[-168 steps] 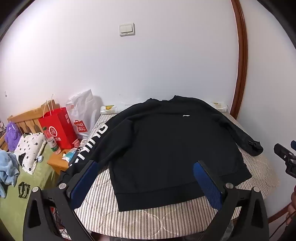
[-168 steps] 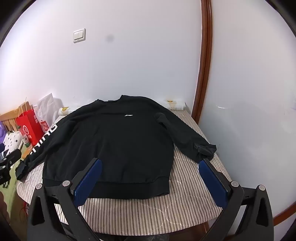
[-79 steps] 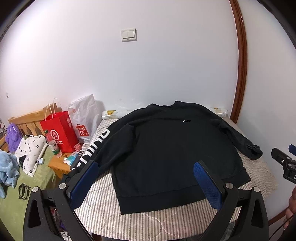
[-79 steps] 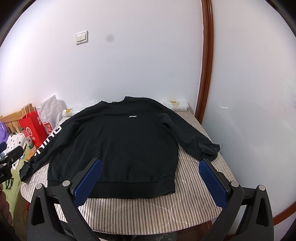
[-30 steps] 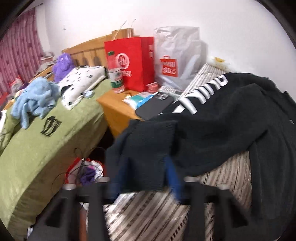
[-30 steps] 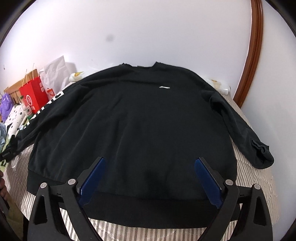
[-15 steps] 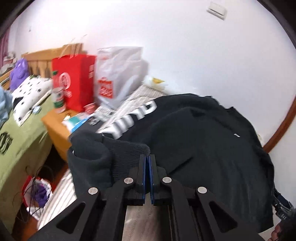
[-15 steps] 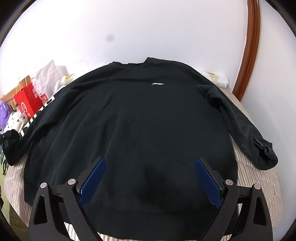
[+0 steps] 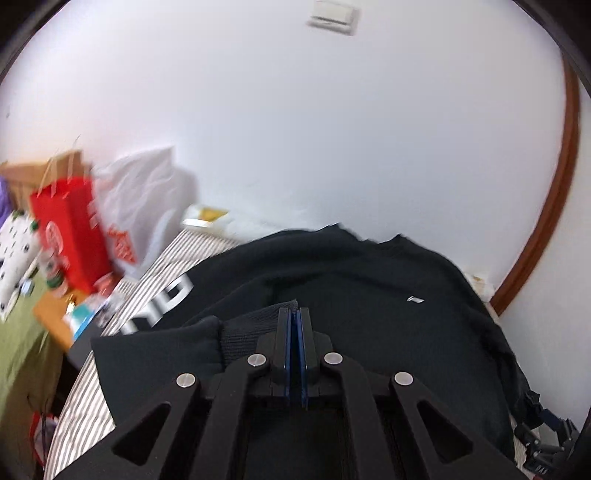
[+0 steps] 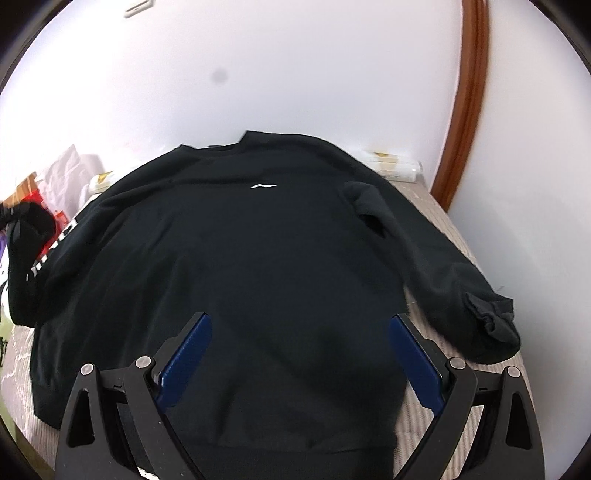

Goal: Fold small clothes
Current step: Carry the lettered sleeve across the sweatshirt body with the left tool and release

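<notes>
Writing: white block letters run down the sleeve (image 9: 162, 306) at 9 o'clock of the sweatshirt (image 10: 258, 258); I cannot read them whole. A small white logo mark (image 10: 263, 186) sits on the chest. Print on the red bag (image 9: 70, 229) and the white plastic bag (image 9: 144, 206) is blurred, unreadable.

Sweatshirt: black, long-sleeved, lying front-up and spread flat on the striped cover (image 10: 424, 206), collar toward 12 o'clock, hem toward me. The sleeve at 3 o'clock (image 10: 443, 266) lies out across the cover, its cuff bunched at the edge. The lettered sleeve is lifted and folded over toward the body.

My left gripper (image 9: 294, 314) has its blue pads pressed together, pinching the ribbed cuff (image 9: 255, 325) of that sleeve. My right gripper (image 10: 300, 362) is spread wide, hovering over the lower body of the sweatshirt, holding nothing.

Room: white wall (image 9: 295, 129) at 12 o'clock with a light switch (image 9: 334, 14); brown wooden trim (image 10: 465, 99) at 2 o'clock. Green bedding (image 9: 18, 350) at 9 o'clock.
</notes>
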Motion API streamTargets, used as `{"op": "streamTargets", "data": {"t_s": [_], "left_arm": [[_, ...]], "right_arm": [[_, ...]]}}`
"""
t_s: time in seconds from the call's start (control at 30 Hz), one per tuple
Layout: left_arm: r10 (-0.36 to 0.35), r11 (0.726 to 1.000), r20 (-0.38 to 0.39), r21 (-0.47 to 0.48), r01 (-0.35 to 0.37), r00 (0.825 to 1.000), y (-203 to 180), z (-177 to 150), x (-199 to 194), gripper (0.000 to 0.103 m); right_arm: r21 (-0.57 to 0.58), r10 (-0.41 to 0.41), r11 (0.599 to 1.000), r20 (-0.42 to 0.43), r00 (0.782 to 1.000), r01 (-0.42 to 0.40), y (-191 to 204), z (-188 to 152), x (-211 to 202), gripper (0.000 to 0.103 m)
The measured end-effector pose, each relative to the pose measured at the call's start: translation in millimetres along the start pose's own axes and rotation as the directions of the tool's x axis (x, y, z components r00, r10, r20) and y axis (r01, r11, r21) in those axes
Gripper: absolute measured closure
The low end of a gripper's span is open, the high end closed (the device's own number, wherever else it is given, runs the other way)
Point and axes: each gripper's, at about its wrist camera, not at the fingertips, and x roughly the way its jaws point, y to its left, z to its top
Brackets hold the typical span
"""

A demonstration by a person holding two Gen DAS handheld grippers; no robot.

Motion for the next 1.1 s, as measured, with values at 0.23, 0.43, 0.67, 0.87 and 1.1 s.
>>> {"op": "streamTargets", "data": {"t_s": [0.23, 0.43, 0.67, 0.87, 1.1], "left_arm": [[-0.039, 0.996, 0.012, 0.077, 0.038, 0.999, -69, 16, 33, 0.099], [-0.092, 0.990, -0.021, 0.103, 0.094, 0.996, -122, 17, 66, 0.099], [-0.160, 0.973, -0.080, 0.157, 0.171, 0.984, -192, 12, 98, 0.099], [-0.202, 0.958, -0.167, 0.169, 0.230, 0.965, -217, -7, 117, 0.098], [-0.208, 0.958, -0.175, 0.163, 0.237, 0.962, -200, -4, 104, 0.032]], "right_arm": [[0.047, -0.023, 0.999, -0.005, 1.000, 0.024, -37, 8, 10, 0.008], [0.075, -0.047, 0.996, -0.002, 0.999, 0.047, -67, 13, 17, 0.008], [0.106, -0.072, 0.992, -0.011, 0.997, 0.073, -94, 15, 30, 0.008], [0.115, -0.083, 0.990, -0.026, 0.996, 0.085, -104, 17, 44, 0.008], [0.092, -0.061, 0.994, -0.026, 0.998, 0.063, -89, 25, 54, 0.008]]}}
